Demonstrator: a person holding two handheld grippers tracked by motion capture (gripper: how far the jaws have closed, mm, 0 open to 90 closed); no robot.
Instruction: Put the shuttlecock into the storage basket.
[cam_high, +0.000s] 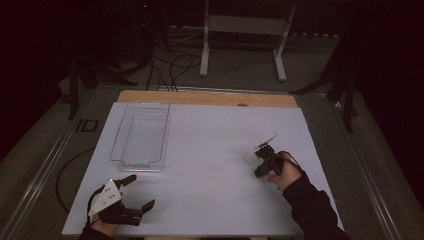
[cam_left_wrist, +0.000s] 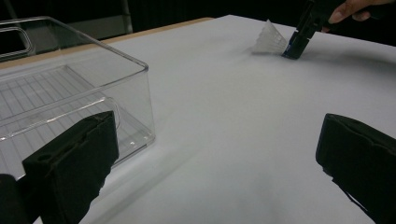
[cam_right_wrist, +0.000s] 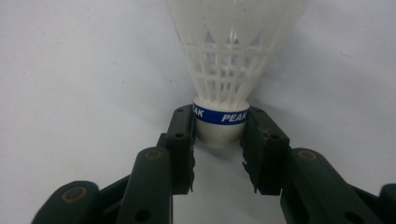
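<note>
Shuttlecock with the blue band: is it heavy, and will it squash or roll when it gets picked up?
The shuttlecock is probably very light: its white skirt is an open plastic lattice. That skirt looks thin, so it would likely bend if squeezed; the right tongs grip the solid round base by the blue band instead. Set down on its side, it would probably roll in a curve, being cone-shaped.

The right gripper (cam_high: 264, 159) is held low and tilted downward, its jaws pressed in on both sides of a shuttlecock's (cam_right_wrist: 220, 119) cork base; the right hand (cam_high: 285, 171) wraps its rear. The left gripper (cam_high: 135, 192) rests level, jaws spread wide apart with nothing between them
</note>
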